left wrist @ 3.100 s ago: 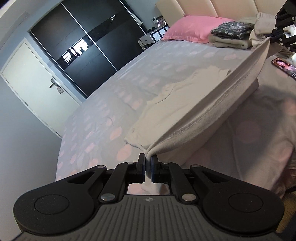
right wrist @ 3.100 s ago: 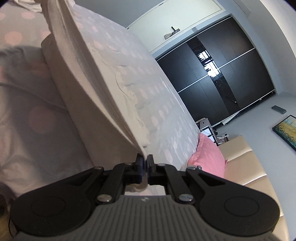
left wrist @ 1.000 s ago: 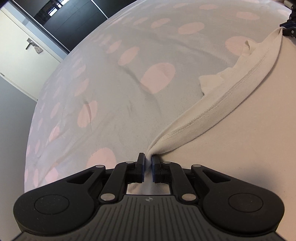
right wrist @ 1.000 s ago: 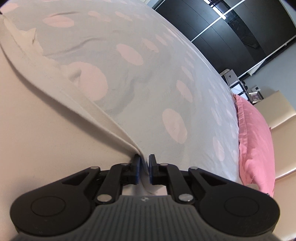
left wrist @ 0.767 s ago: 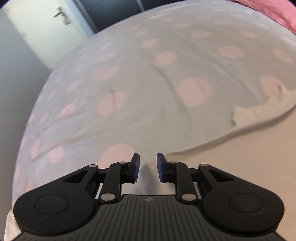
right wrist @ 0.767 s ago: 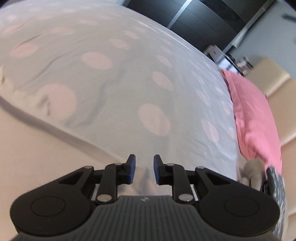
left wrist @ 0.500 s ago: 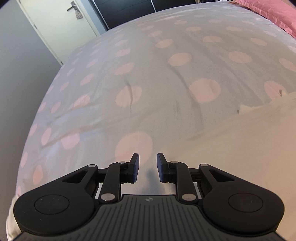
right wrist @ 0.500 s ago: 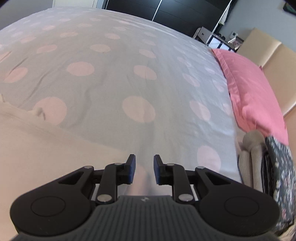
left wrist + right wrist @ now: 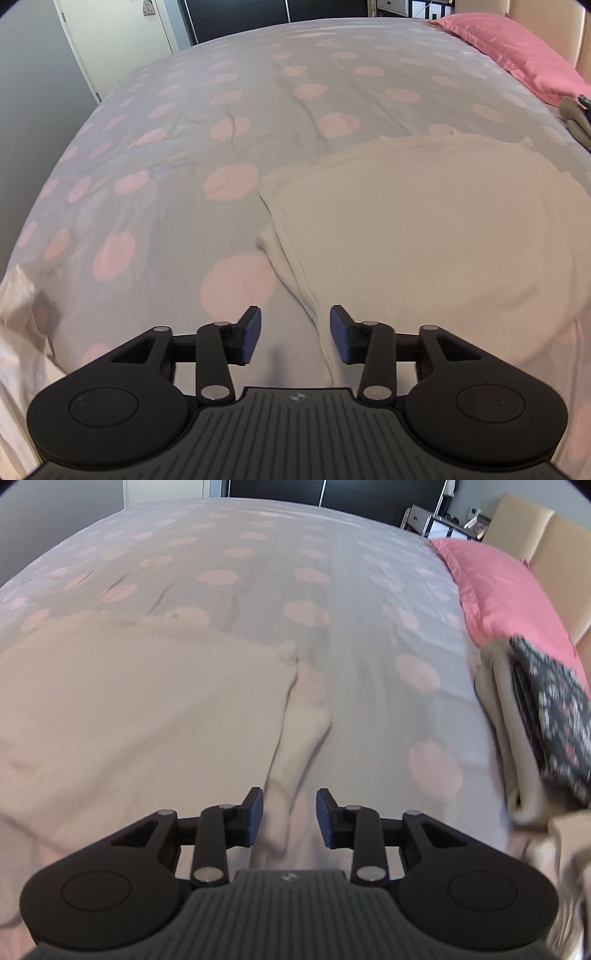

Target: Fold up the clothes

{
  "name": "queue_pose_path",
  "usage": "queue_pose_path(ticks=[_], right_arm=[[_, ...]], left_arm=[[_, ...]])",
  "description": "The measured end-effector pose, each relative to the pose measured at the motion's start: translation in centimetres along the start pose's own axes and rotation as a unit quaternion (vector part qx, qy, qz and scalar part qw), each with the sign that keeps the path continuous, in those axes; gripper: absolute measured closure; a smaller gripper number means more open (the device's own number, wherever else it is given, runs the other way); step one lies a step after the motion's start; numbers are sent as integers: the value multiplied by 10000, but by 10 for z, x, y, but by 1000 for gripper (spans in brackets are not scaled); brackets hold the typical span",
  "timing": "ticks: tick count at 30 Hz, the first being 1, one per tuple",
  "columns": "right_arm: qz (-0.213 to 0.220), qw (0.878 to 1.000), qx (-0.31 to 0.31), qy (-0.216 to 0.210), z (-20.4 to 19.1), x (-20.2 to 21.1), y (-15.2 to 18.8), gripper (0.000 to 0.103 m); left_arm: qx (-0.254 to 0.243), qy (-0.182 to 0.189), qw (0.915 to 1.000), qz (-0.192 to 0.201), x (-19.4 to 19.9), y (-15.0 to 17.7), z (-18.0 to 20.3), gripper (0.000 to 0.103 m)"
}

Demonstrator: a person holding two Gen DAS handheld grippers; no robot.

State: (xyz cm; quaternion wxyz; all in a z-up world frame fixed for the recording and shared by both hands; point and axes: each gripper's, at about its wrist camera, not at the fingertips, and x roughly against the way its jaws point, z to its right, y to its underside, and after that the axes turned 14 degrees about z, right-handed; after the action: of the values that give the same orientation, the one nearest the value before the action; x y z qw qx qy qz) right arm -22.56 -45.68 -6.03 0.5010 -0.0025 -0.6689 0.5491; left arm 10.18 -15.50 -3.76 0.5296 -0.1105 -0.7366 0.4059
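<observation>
Both sets of jaws stand apart with nothing pinched between them, having just been opening: the left gripper [image 9: 294,334] hangs over the left edge of the cream garment [image 9: 424,221], whose seam runs down between its fingers without touching the blue pads [image 9: 251,334], and the right gripper [image 9: 289,818] hangs over the garment's right edge, where a narrow flap of cloth [image 9: 295,746] trails down toward the gap. That garment lies flat and folded on the grey bedspread [image 9: 258,96] with pink dots, near the front side of the bed. Only the left wrist view shows the cream door [image 9: 122,40] in the far left corner and a bunched white cloth [image 9: 18,332] at the bed's near left corner. Only the right wrist view shows clearly the stack of folded clothes [image 9: 532,720], beige beneath a dark flowered piece, lying just in front of the pink pillow [image 9: 506,590], with the beige headboard [image 9: 546,542] behind; the left wrist view catches only a sliver of that stack at its right margin.
</observation>
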Motion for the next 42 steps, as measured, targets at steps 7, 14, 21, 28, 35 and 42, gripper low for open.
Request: queue_pose_path(ticks=[7,14,21,28,35,42], right_arm=[[-271,9920,-1230,-71,6,13,45,47],[-401,9619,-2705,-29,13,2,73,46],[-27,9551,-2944,333,-4,0,79,44],[176,9504,-3103,126,-10,1,75,89],[461,9495,-3064,499,-10,18,64,96],[596,9631,-2537,667,-17,50,48,97]], left_arm=[[1470,-22,9891,-29,20,44,-12,59],[2768,165,9607,-114,4,69,-18,58],[2646,-37,9643,-45,-9,72,-7,57],[2367,-132,9713,176,-4,68,10,88],[2255,-106,9740,199,7,54,11,95],[2205,-95,9746,383,47,30,2,96]])
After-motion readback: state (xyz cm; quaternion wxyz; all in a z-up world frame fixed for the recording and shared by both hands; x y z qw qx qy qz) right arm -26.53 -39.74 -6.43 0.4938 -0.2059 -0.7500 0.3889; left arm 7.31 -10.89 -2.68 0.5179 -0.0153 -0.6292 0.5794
